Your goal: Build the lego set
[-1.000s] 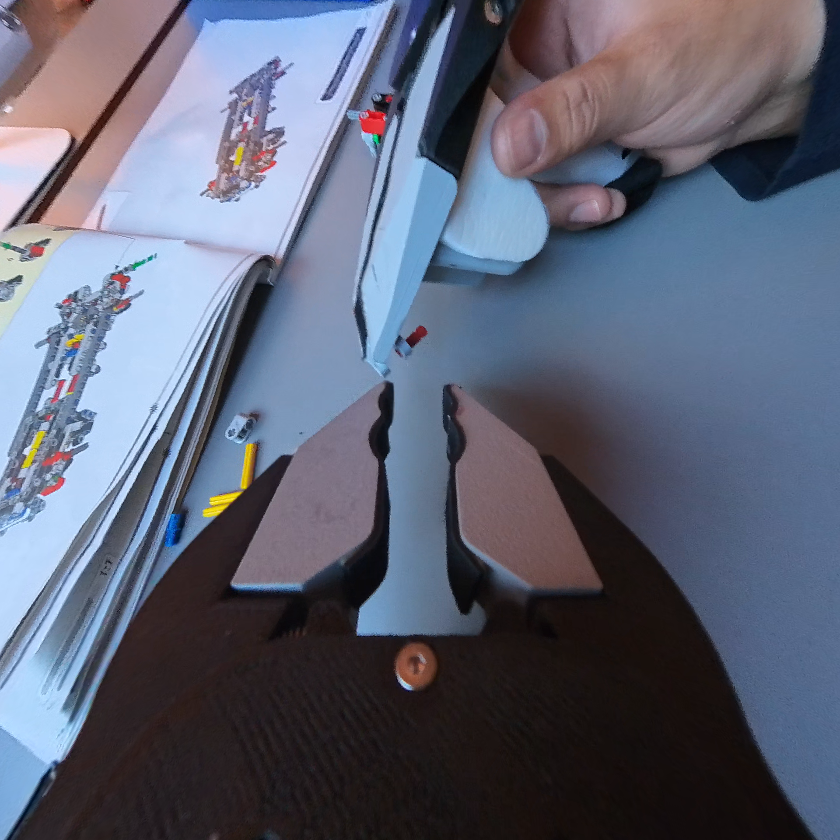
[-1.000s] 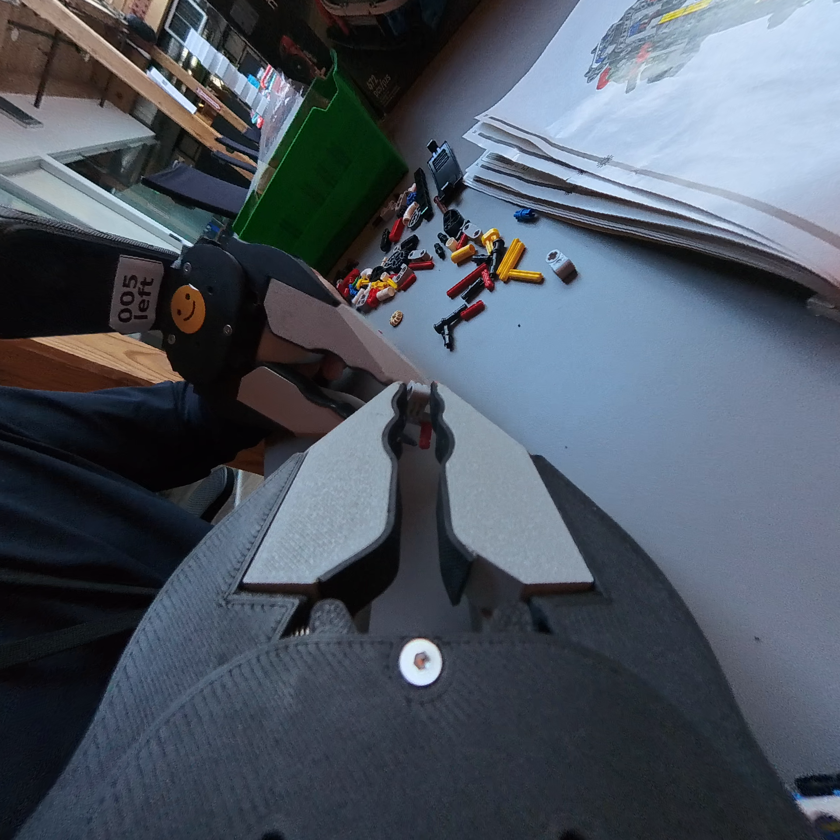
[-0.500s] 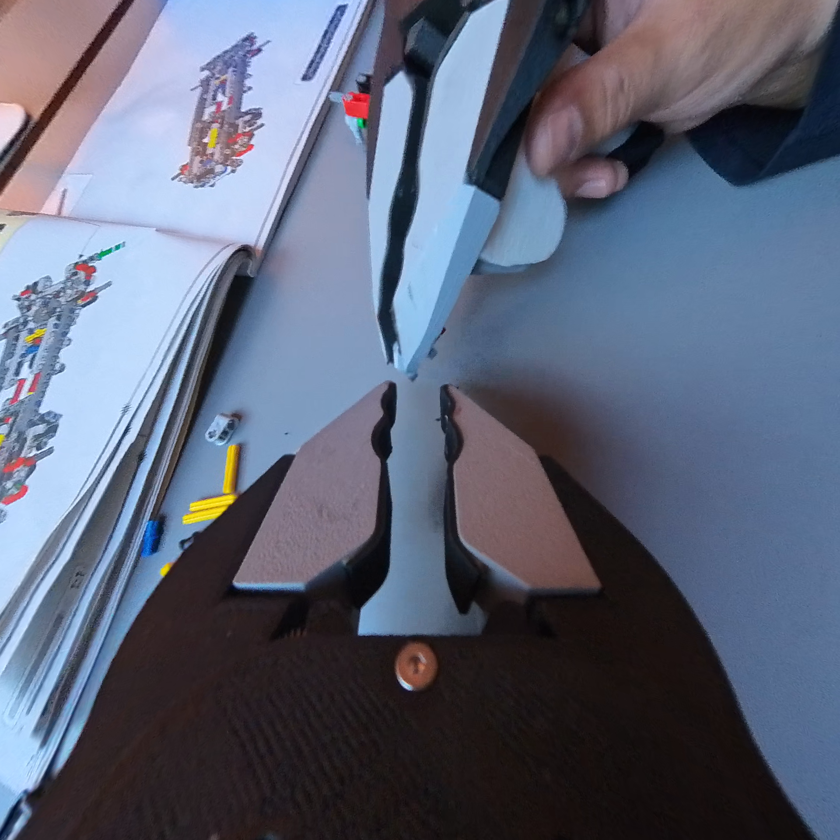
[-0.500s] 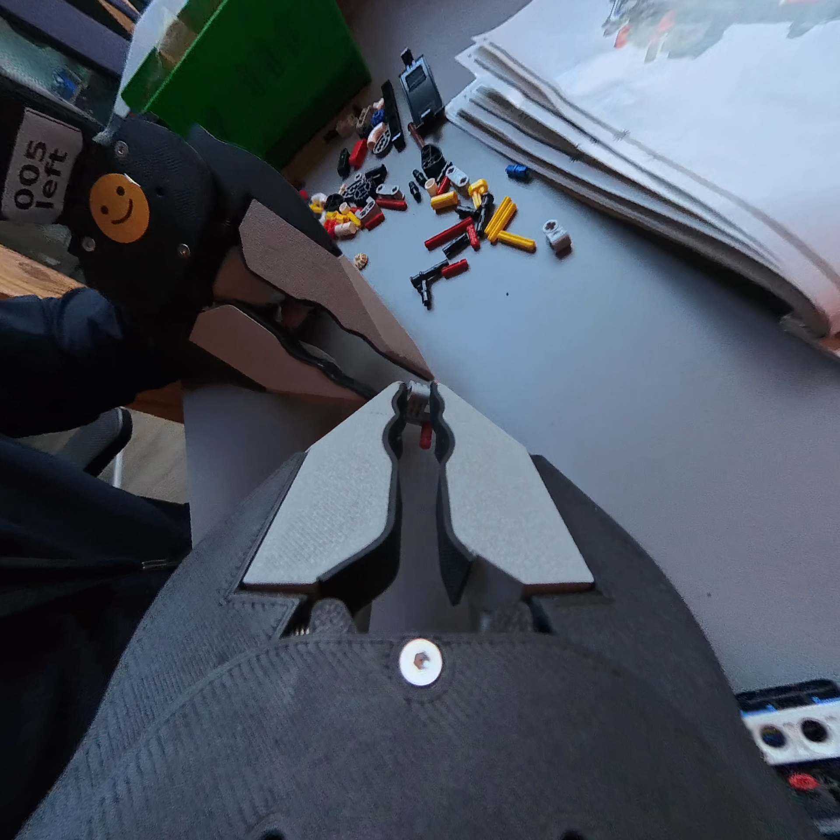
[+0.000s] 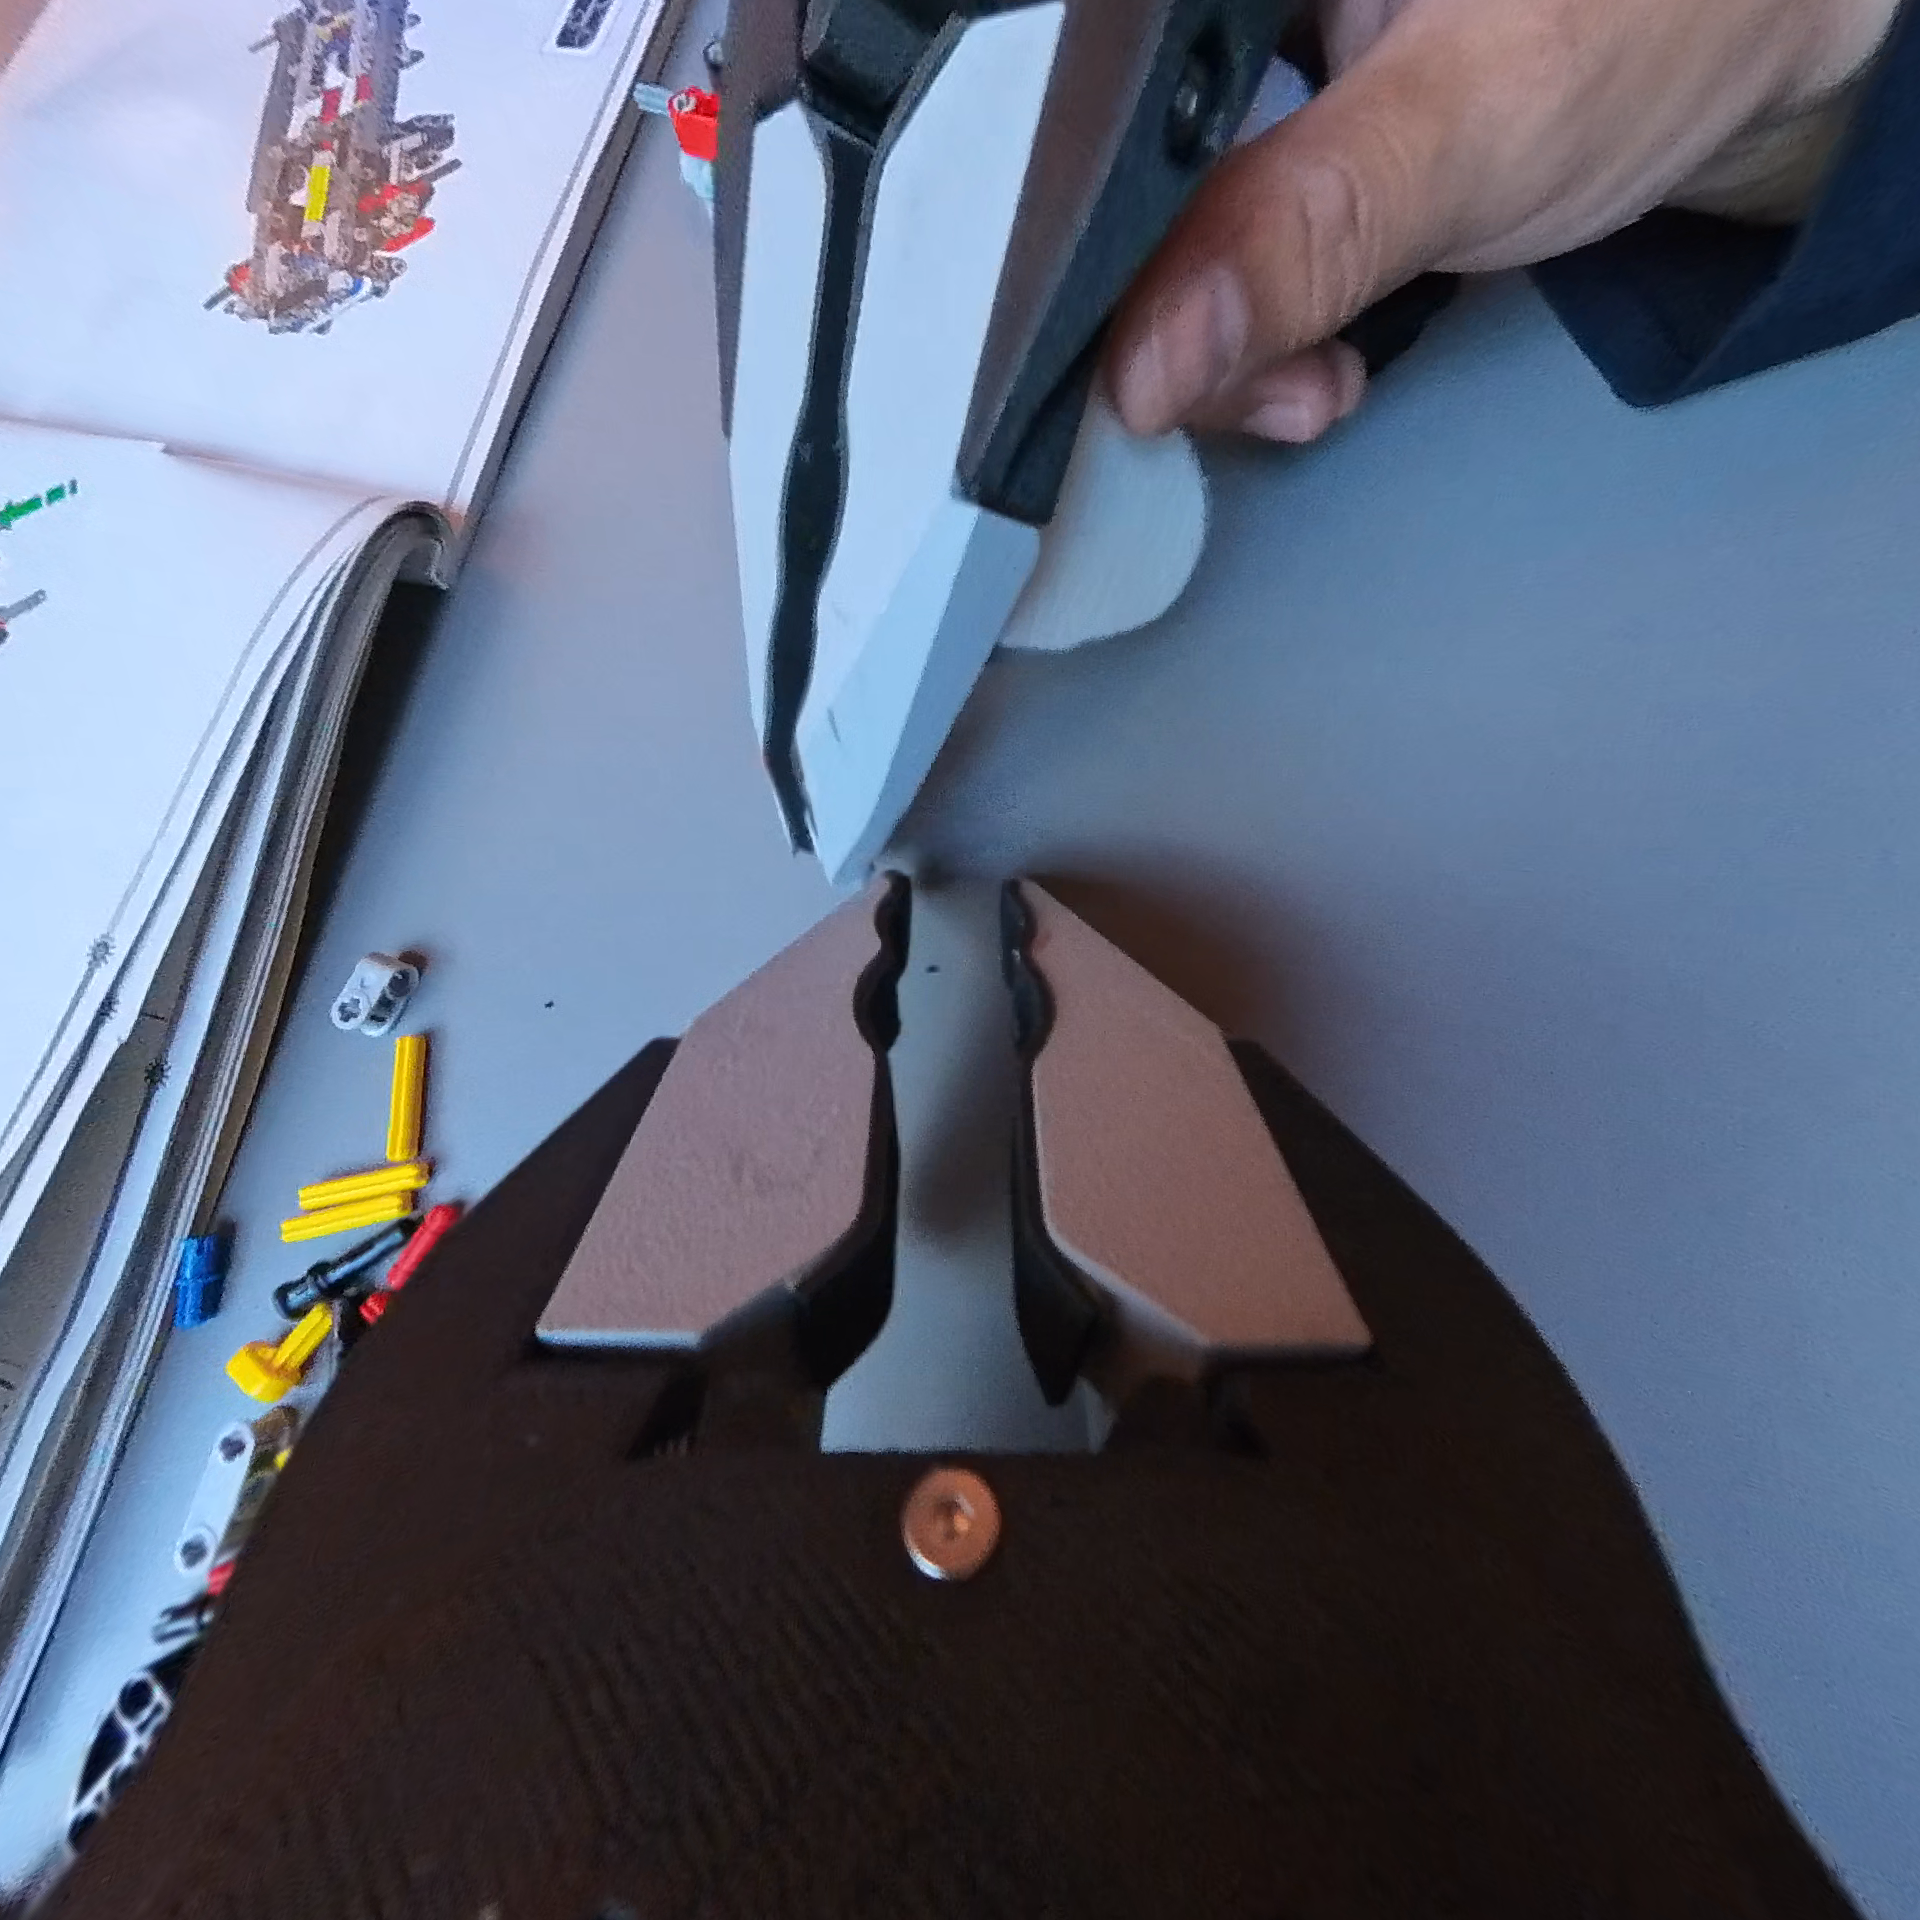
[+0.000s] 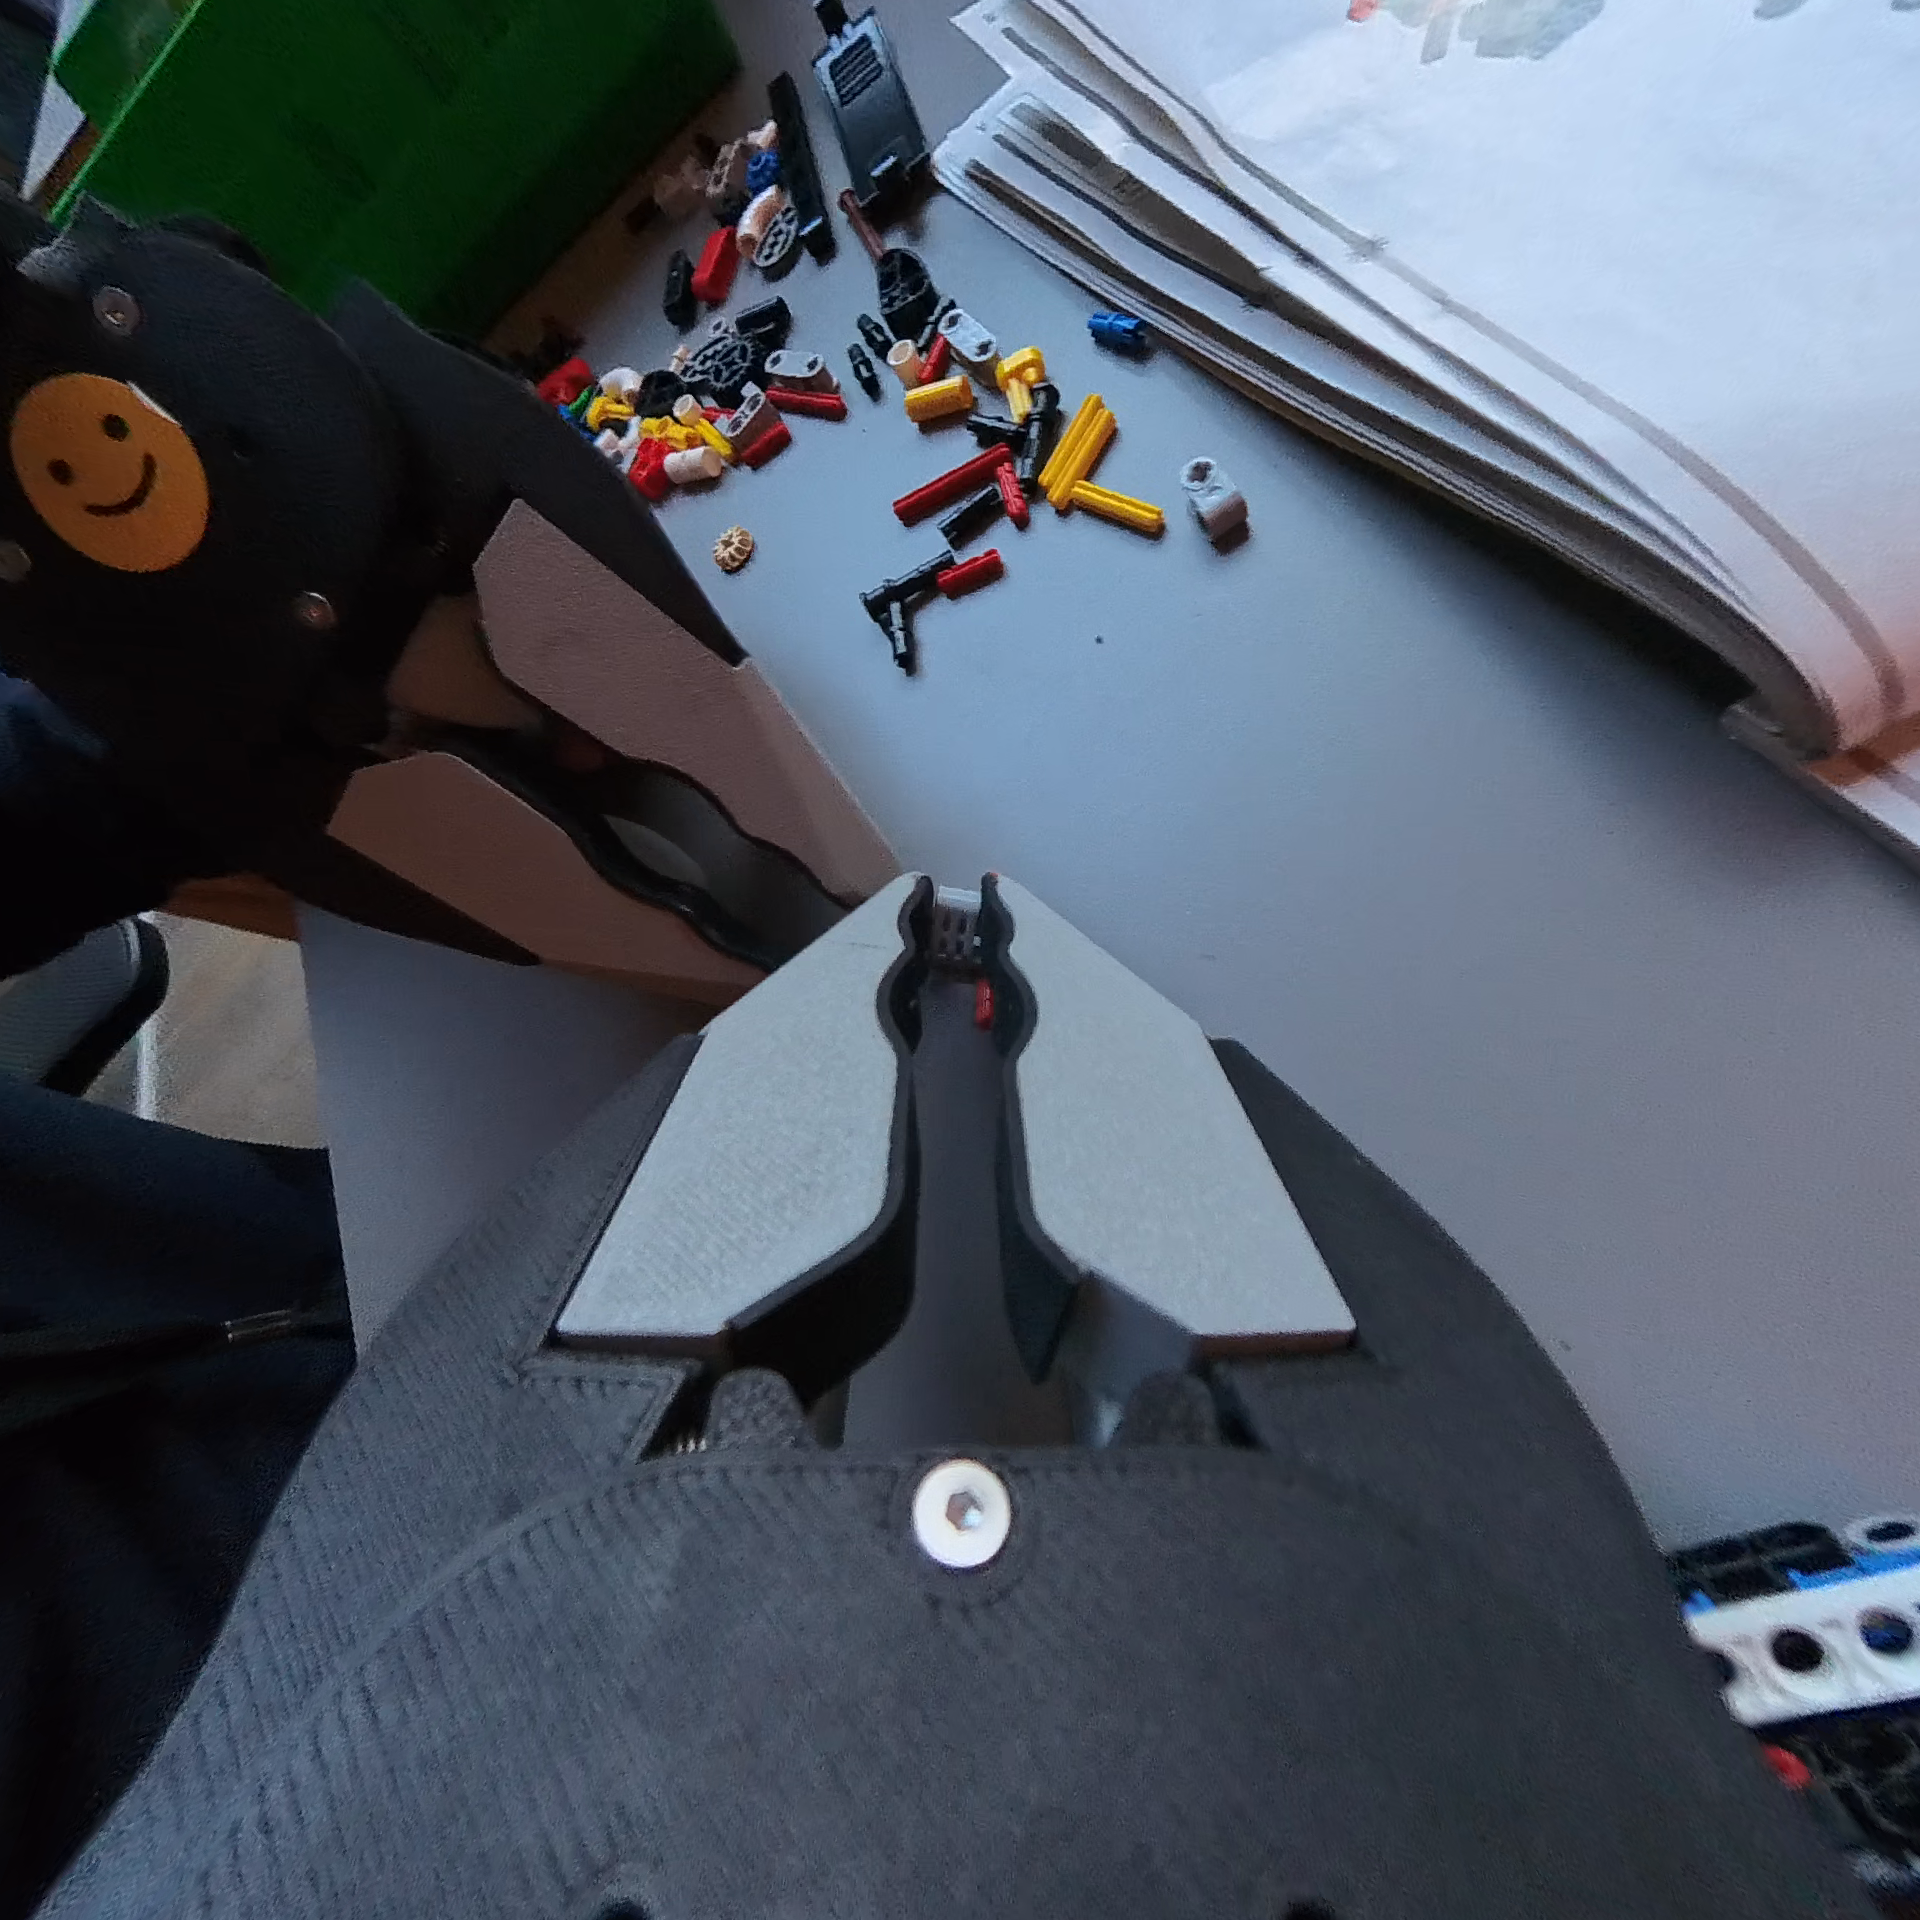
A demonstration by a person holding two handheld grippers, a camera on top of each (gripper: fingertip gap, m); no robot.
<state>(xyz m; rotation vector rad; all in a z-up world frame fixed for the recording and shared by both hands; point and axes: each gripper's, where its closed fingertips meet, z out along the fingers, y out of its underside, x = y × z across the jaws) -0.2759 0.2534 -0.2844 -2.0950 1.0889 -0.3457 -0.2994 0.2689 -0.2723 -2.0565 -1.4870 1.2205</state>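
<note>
both wrist cams close above grey table [image 5: 1558, 935], facing each other; share brick pile [image 6: 935, 416], probably.

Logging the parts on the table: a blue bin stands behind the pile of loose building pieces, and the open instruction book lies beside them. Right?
The colour is wrong. The bin behind the pile of pieces is green, as the right wrist view shows. The open instruction book does lie beside them.

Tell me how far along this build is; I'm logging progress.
Done: a black-and-white built section lies by the right gripper. In hand: it pinches a small grey piece with a red pin; the left gripper is open beside it. Left: many loose pieces by the open manual.
</note>
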